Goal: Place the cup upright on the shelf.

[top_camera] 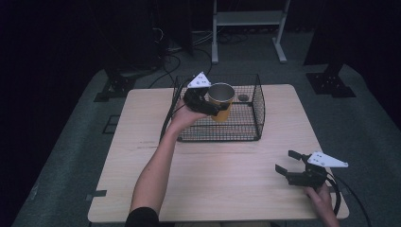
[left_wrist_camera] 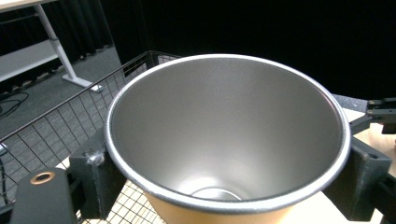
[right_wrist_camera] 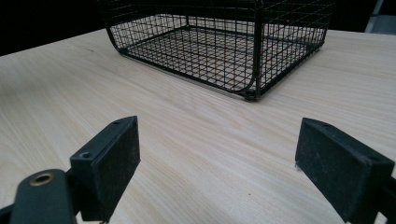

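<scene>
A yellow cup (top_camera: 221, 98) with a bare metal inside is held over the left part of the black wire basket (top_camera: 259, 106). My left gripper (top_camera: 213, 108) is shut on it, one jaw on each side of its wall. In the left gripper view the cup (left_wrist_camera: 224, 126) opens toward the camera and is empty, with my left gripper (left_wrist_camera: 229, 189) clamped just under its rim. I cannot tell whether its base touches the basket floor. My right gripper (top_camera: 287, 161) stands open near the table's front right, holding nothing. In its own view the right gripper (right_wrist_camera: 217, 163) faces the basket (right_wrist_camera: 219, 46).
The basket stands at the back middle of the wooden table (top_camera: 213, 179), and a small dark disc (top_camera: 243, 98) lies on its floor. A white frame stand (top_camera: 248, 28) and black stand bases are on the floor beyond the table.
</scene>
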`<state>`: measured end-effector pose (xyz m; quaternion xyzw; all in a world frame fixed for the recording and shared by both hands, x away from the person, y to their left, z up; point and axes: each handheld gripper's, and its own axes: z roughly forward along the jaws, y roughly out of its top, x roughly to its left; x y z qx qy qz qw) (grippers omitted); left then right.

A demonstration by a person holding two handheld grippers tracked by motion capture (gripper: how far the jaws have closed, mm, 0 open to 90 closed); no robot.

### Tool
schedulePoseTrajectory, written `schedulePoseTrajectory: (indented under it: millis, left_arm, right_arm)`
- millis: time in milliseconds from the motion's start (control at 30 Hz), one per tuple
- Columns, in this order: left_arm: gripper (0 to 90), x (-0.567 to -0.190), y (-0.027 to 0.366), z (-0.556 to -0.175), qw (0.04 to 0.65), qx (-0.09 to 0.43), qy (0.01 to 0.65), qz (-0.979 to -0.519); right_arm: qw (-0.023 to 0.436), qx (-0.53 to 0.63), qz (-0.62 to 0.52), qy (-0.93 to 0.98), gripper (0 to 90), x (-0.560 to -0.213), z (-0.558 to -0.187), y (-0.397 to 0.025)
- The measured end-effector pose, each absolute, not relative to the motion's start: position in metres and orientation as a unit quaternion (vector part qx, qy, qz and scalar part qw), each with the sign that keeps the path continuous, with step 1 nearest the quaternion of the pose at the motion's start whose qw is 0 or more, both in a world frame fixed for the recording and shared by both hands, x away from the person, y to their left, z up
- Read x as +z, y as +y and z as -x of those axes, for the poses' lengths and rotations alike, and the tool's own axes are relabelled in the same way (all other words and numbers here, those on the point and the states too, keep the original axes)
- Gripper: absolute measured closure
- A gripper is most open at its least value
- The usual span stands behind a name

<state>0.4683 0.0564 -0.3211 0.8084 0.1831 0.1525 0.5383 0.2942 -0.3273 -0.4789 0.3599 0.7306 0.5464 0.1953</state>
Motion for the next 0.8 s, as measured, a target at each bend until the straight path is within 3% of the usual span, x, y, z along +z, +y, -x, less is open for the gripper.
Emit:
schedulePoseTrajectory:
  millis: [800]
  left_arm:
    - [13.6,-0.339,0.038,-0.505,0.514,0.141,0.198,-0.823]
  right_arm:
    - [0.193,0.551,-0.358,0.729,12.9,-0.479,-0.295,-0.328]
